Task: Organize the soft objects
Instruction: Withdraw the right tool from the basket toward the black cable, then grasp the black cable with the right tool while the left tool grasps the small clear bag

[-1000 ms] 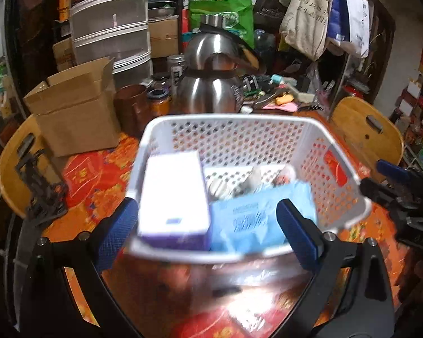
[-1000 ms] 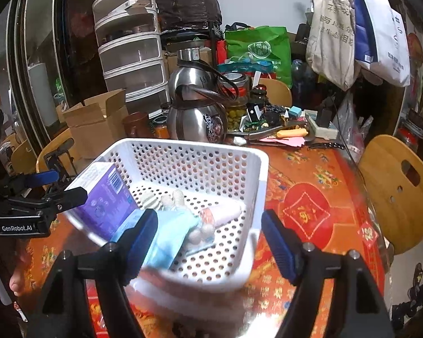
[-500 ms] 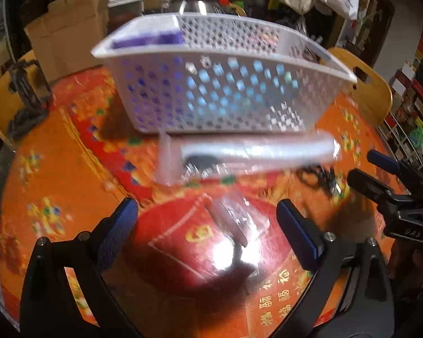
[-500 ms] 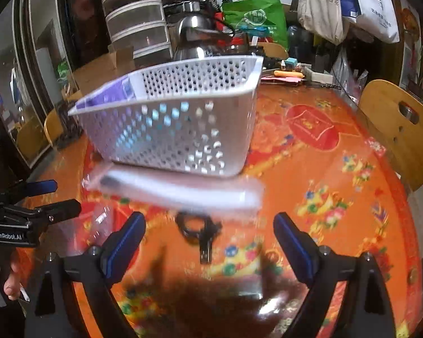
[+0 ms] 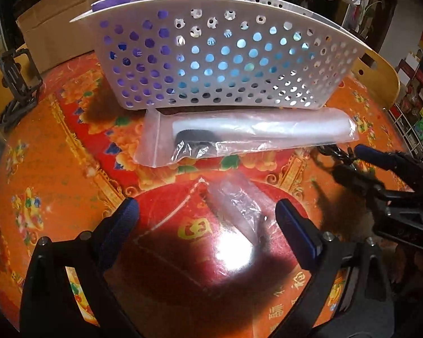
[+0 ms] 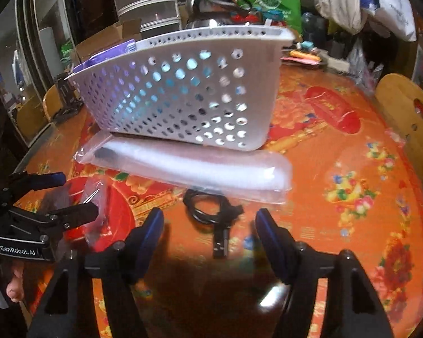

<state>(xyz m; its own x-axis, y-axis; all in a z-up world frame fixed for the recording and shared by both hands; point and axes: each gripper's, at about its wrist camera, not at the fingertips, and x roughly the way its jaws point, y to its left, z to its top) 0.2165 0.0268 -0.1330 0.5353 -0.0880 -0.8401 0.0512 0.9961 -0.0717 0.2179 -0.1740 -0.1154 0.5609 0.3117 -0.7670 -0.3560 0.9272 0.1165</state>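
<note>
You are working in a cluttered home dining area: a round table (image 6: 338,174) under a red-and-orange festive cloth, wooden chairs (image 6: 409,112) around it, steel kettles (image 6: 208,2), stacked plastic drawers (image 6: 146,2), hanging tote bags (image 6: 338,0) and a cardboard box (image 5: 56,33) behind.

"genrobot.ai" in white on the left hand-held gripper (image 6: 73,194) body, right wrist view

Ahead of my blue-tipped black tongs (image 5: 207,222), the white perforated plastic basket (image 5: 220,64) shows purple and blue through its holes; orange-red floral table (image 5: 56,152).
</note>
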